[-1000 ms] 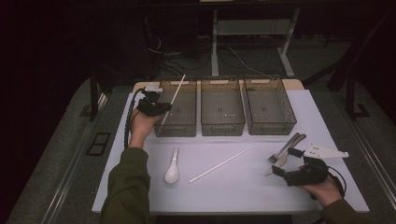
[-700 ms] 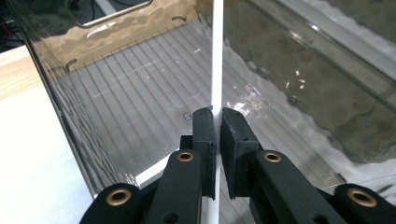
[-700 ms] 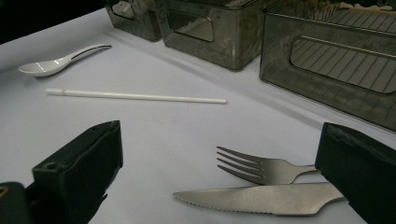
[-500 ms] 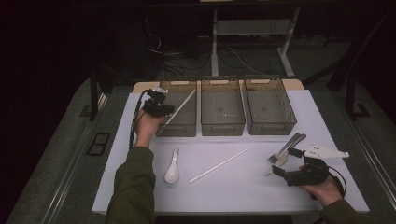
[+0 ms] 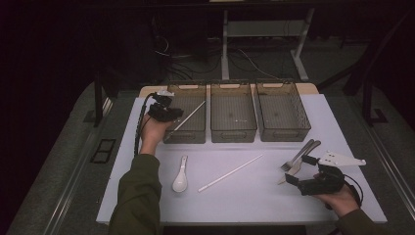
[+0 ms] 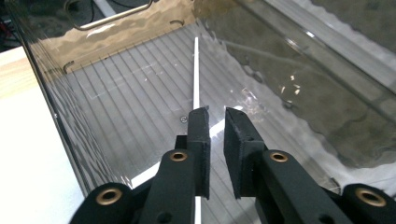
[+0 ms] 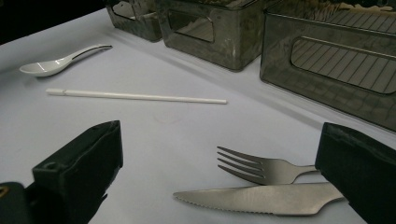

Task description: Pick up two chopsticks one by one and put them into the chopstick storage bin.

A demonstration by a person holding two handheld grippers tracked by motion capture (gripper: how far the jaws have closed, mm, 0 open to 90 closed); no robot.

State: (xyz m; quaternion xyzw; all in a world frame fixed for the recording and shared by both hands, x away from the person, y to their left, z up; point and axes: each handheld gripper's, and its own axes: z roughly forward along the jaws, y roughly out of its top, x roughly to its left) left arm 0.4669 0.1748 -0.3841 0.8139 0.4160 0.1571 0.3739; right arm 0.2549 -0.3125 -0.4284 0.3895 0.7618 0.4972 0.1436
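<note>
We see a thin white chopstick (image 6: 195,70) lying slantwise in the left bin (image 5: 198,133), its near end beside our left gripper (image 6: 215,111), whose jaws stand slightly parted, gripping nothing. Our right gripper (image 7: 219,154), jaws spread wide, rests low near the fork (image 7: 261,167) and knife (image 7: 261,198).

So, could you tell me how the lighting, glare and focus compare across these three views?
High view: the white table is lit while the surroundings fall dark, and the frame is soft. Left gripper view: bright glints streak the clear left bin, and its wall ripples what lies behind it; the white stick stays crisp. Right gripper view: the near jaws blur, the fork and knife are sharp.
</note>
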